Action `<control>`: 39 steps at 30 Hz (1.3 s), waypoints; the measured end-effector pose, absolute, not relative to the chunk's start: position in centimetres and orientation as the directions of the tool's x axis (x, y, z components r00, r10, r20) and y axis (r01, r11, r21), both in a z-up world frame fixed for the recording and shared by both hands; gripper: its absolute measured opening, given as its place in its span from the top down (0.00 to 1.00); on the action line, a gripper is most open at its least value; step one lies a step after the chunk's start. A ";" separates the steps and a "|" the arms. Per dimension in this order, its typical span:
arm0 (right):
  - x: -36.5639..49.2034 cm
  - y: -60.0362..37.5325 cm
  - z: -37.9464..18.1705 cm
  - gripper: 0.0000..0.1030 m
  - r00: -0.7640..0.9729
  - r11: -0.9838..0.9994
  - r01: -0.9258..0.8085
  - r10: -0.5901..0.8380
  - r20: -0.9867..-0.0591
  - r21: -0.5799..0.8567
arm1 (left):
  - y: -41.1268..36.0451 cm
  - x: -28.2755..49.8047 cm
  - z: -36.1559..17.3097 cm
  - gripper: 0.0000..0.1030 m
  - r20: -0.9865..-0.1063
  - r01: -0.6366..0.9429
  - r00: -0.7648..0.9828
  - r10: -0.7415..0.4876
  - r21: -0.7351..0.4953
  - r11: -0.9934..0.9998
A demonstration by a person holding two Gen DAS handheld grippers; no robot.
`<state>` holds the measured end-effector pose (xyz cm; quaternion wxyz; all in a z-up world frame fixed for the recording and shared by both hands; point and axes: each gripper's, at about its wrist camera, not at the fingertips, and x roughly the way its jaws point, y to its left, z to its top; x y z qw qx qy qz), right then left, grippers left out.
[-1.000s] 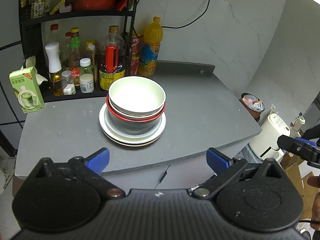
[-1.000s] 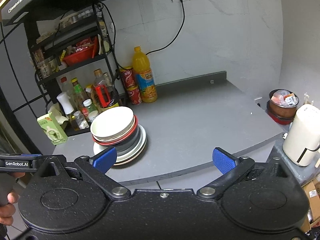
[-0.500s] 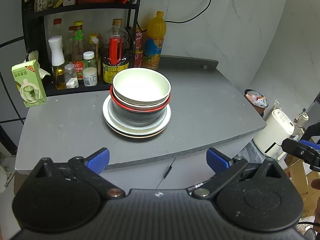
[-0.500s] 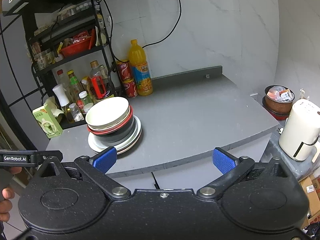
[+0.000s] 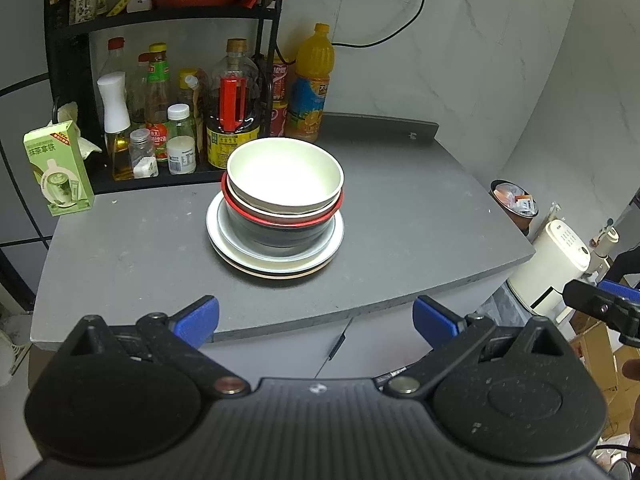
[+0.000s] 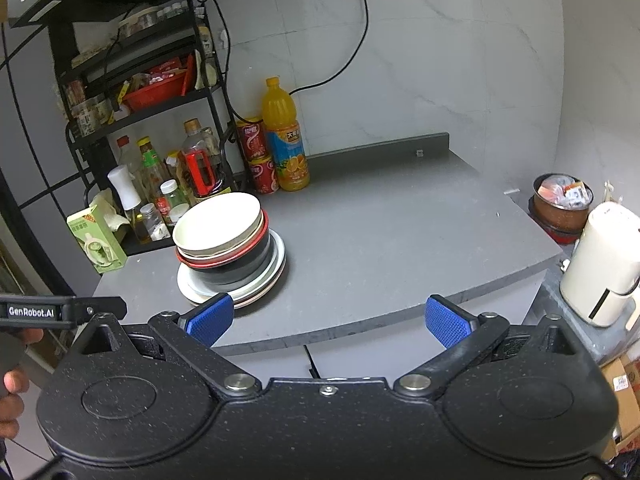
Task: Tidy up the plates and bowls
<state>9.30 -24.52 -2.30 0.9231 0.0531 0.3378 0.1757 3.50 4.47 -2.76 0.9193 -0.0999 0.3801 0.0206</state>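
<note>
Left tongs (image 5: 316, 316): black plastic body, ribbed along the near edge, with two round moulded discs, two silver pivot bolts and one small centre screw. Two black link arms end in blue textured pads (image 5: 198, 320).

Right tongs (image 6: 328, 318): speckled black body with the same two discs, silver pivot bolts and centre screw, and blue cross-hatched pads (image 6: 446, 324). The left tongs, seen from here as a black bar at the left edge, bear the white lettering "GenRobot.AI".

Bowls (image 5: 284, 184) nested on stacked plates (image 5: 276, 254), desk (image 5: 400, 216) centre. Rack (image 5: 160, 20) of bottles (image 5: 232, 116) at 11 o'clock behind. Carton (image 5: 58, 168) at 9 o'clock. Kettle (image 5: 548, 268) off-desk, 3 o'clock.
</note>
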 end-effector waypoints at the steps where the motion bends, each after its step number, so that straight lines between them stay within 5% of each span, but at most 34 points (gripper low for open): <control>1: 9.3 -24.4 -2.3 0.00 0.710 0.933 -0.290 0.359 -0.606 0.214 | 4.6 3.6 -2.7 0.01 -0.703 -0.115 0.710 -0.039 -0.171 0.979; 39: 10.0 -24.0 -2.4 0.00 0.698 0.937 -0.259 0.350 -0.624 0.236 | 4.8 4.2 -2.8 0.01 -0.704 -0.089 0.708 -0.056 -0.168 0.982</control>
